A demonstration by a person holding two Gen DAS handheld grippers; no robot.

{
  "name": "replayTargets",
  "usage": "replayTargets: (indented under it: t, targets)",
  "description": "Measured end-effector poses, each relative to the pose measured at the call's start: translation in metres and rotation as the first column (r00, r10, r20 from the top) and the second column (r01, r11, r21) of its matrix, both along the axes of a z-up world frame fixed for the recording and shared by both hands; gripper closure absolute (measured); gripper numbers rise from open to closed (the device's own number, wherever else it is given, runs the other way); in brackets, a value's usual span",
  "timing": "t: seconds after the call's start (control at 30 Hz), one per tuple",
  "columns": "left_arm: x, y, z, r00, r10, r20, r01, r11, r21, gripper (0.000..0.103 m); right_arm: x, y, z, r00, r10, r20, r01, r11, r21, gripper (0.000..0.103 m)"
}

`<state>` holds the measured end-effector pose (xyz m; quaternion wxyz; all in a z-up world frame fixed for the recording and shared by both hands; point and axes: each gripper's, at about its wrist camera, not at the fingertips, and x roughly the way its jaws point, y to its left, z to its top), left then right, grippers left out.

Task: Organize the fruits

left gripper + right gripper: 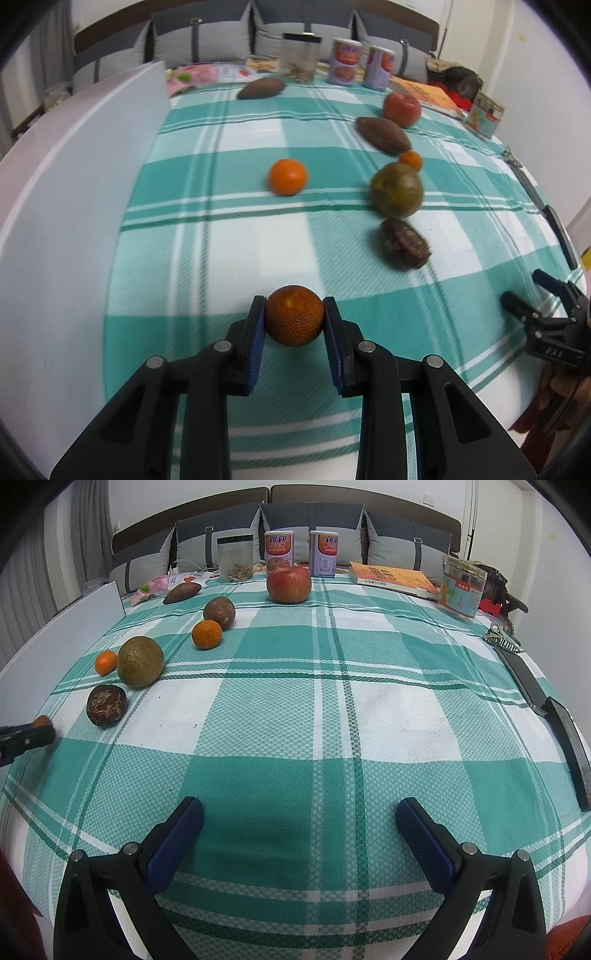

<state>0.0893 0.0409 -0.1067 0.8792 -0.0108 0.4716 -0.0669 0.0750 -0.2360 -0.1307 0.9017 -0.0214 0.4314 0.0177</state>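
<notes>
My left gripper [294, 319] is shut on a small dark-orange fruit with scaly skin [294, 315], low over the green checked cloth [229, 258]. Beyond it lie a tangerine [288, 176], a green-brown round fruit [396, 190], a dark brown scaly fruit [404, 242], a brown oblong fruit [382, 133] and a red apple [401, 109]. My right gripper [299, 812] stands open over bare cloth, nothing between its fingers. In its view the apple [289, 584], the tangerine [207, 634] and the green-brown fruit [140, 661] lie at the far left. The left gripper [26, 738] shows at the left edge.
A white board [74, 184] lies along the cloth's left side. A clear jar [235, 558], two cans [279, 550], an orange book [393, 578] and a printed tin [461, 587] line the back. A long black object [569, 738] and keys [498, 637] sit at the right edge.
</notes>
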Motion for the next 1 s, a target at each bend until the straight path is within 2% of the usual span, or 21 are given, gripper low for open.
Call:
replayTargets:
  t: [0.1, 0.17, 0.23, 0.3, 0.4, 0.47, 0.57, 0.7, 0.77, 0.8, 0.83, 0.87, 1.0]
  targets:
    - [-0.001, 0.007, -0.007, 1.000, 0.025, -0.010, -0.025, 1.000, -0.010, 0.071, 0.000, 0.000, 0.000, 1.000, -0.002, 0.002, 0.002, 1.000, -0.001, 0.000]
    - [-0.004, 0.009, -0.009, 0.999, 0.032, 0.009, -0.032, 0.999, -0.014, 0.066, 0.001, -0.001, 0.000, 1.000, 0.002, -0.008, -0.002, 1.000, 0.002, 0.000]
    - [-0.009, 0.011, -0.008, 0.999, 0.032, 0.013, -0.032, 0.999, -0.008, 0.042, 0.002, -0.003, 0.001, 0.999, 0.017, -0.033, -0.017, 1.000, 0.020, 0.000]
    - [-0.017, 0.016, -0.005, 0.999, 0.032, 0.029, -0.032, 0.999, -0.011, 0.032, 0.004, -0.010, 0.006, 0.998, 0.017, -0.052, -0.013, 0.996, 0.088, 0.000]
    - [-0.026, 0.024, -0.003, 0.999, 0.028, 0.036, -0.026, 0.999, -0.032, 0.032, 0.016, -0.013, 0.018, 0.996, -0.002, -0.086, 0.023, 0.969, 0.248, 0.000]
    - [-0.028, 0.029, -0.004, 0.999, 0.037, 0.031, -0.035, 0.998, -0.046, 0.032, 0.038, 0.005, 0.027, 0.992, 0.053, -0.116, -0.012, 0.944, 0.329, 0.000]
    - [-0.031, 0.034, -0.005, 0.998, 0.052, 0.025, -0.050, 0.996, -0.068, 0.032, 0.073, 0.041, 0.034, 0.979, 0.132, -0.154, -0.069, 0.932, 0.357, 0.004]
    - [-0.038, 0.038, -0.003, 0.998, 0.053, 0.035, -0.051, 0.996, -0.073, 0.032, 0.120, 0.103, 0.036, 0.962, 0.204, -0.181, -0.142, 0.942, 0.305, 0.007]
    - [-0.040, 0.038, -0.003, 0.998, 0.047, 0.036, -0.045, 0.997, -0.064, 0.032, 0.132, 0.118, 0.026, 0.952, 0.200, -0.234, -0.131, 0.951, 0.280, 0.019]
    - [-0.040, 0.038, -0.003, 0.998, 0.046, 0.037, -0.044, 0.997, -0.060, 0.032, 0.137, 0.123, 0.019, 0.943, 0.192, -0.272, -0.120, 0.958, 0.260, 0.040]
    - [-0.041, 0.038, -0.004, 0.998, 0.045, 0.038, -0.042, 0.997, -0.058, 0.032, 0.140, 0.126, 0.013, 0.936, 0.185, -0.298, -0.111, 0.962, 0.249, 0.052]
    - [-0.041, 0.039, -0.004, 0.998, 0.045, 0.039, -0.043, 0.997, -0.060, 0.032, 0.139, 0.126, 0.018, 0.946, 0.188, -0.265, -0.123, 0.962, 0.245, 0.055]
    - [-0.040, 0.039, -0.005, 0.998, 0.053, 0.033, -0.050, 0.995, -0.083, 0.032, 0.132, 0.105, 0.030, 0.948, 0.201, -0.245, -0.115, 0.939, 0.325, 0.055]
